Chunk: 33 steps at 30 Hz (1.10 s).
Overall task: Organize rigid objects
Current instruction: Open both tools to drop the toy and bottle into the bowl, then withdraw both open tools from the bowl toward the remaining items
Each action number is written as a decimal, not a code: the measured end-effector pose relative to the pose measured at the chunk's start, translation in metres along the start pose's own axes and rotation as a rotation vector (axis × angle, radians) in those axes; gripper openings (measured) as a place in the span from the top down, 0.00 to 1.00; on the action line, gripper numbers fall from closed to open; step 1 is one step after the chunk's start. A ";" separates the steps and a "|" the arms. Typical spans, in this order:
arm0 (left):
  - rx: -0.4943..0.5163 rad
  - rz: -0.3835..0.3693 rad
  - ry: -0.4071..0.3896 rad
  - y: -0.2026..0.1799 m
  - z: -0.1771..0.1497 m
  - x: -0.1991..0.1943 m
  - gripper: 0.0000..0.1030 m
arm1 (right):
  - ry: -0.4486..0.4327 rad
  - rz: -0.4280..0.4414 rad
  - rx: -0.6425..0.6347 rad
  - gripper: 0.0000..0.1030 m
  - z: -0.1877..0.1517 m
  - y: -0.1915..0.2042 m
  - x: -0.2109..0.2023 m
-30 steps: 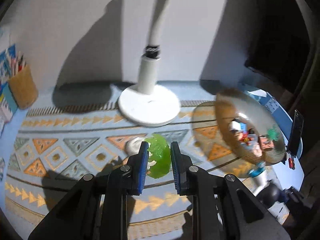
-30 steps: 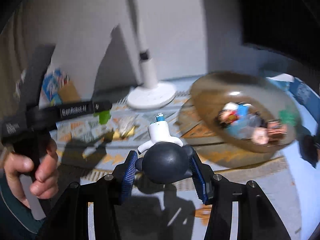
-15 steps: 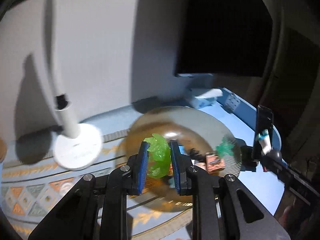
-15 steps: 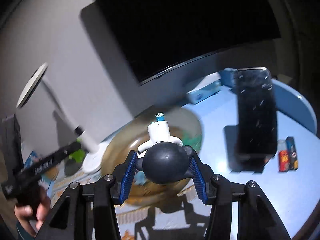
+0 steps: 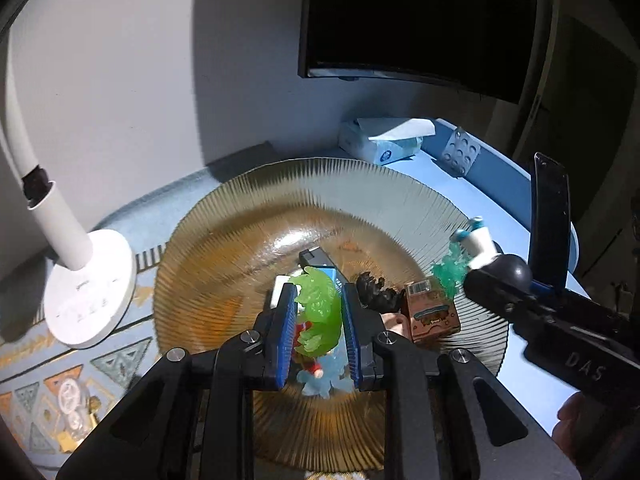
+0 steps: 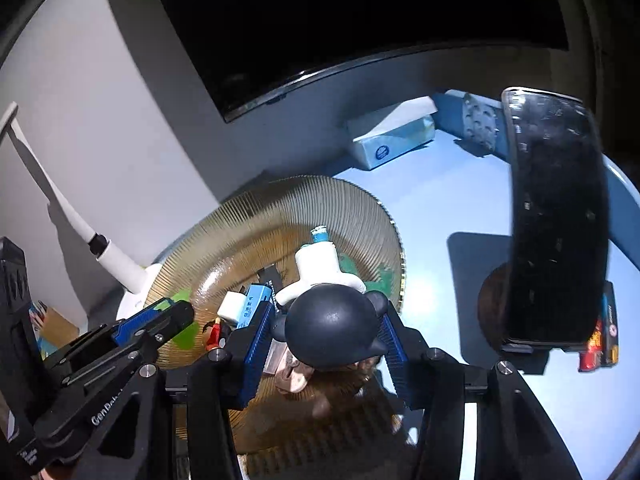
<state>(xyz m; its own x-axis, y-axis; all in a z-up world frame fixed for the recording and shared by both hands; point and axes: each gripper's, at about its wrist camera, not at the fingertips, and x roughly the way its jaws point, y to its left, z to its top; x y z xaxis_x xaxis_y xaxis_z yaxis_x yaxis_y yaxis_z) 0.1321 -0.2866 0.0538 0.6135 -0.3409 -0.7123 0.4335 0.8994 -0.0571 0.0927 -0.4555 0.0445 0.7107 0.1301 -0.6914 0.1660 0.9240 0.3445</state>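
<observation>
My left gripper (image 5: 318, 328) is shut on a translucent green toy (image 5: 320, 308) and holds it above the middle of the ribbed amber glass plate (image 5: 248, 240). My right gripper (image 6: 326, 332) is shut on a black-headed white figurine (image 6: 332, 320), held over the plate's (image 6: 280, 208) right side. The plate holds several small toys: a brown box (image 5: 430, 314), a teal piece (image 5: 450, 270), a black piece (image 5: 374, 290) and a blue box (image 6: 252, 306). The right gripper (image 5: 500, 276) shows in the left view, the left gripper (image 6: 168, 312) in the right view.
A white desk lamp (image 5: 88, 292) stands left of the plate on a patterned mat (image 5: 40, 392). A phone on a stand (image 6: 556, 220) rises at the right. A tissue box (image 5: 380, 140) and a blister pack (image 5: 460, 152) lie behind. A dark monitor (image 5: 420, 20) hangs on the wall.
Both grippers have moved right from the mat, over the plate, carrying their toys. The green toy was lifted off the mat and now hangs above the plate's middle.
</observation>
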 end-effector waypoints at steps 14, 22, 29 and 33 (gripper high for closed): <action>-0.073 0.001 -0.118 0.046 -0.007 -0.080 0.45 | -0.094 0.066 -0.007 0.36 0.004 0.013 -0.050; -0.152 0.080 -0.208 0.093 -0.042 -0.167 0.43 | -0.093 0.147 -0.147 0.36 -0.023 0.076 -0.080; -0.197 0.185 -0.216 0.127 -0.095 -0.199 0.43 | -0.041 0.218 -0.311 0.35 -0.069 0.137 -0.075; -0.235 0.236 -0.171 0.151 -0.126 -0.196 0.43 | 0.015 0.244 -0.364 0.35 -0.095 0.159 -0.052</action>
<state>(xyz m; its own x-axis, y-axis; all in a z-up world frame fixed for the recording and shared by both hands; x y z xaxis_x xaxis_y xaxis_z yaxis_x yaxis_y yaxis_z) -0.0059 -0.0497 0.0964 0.7883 -0.1395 -0.5993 0.1156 0.9902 -0.0784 0.0174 -0.2808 0.0746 0.6886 0.3628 -0.6279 -0.2589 0.9318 0.2545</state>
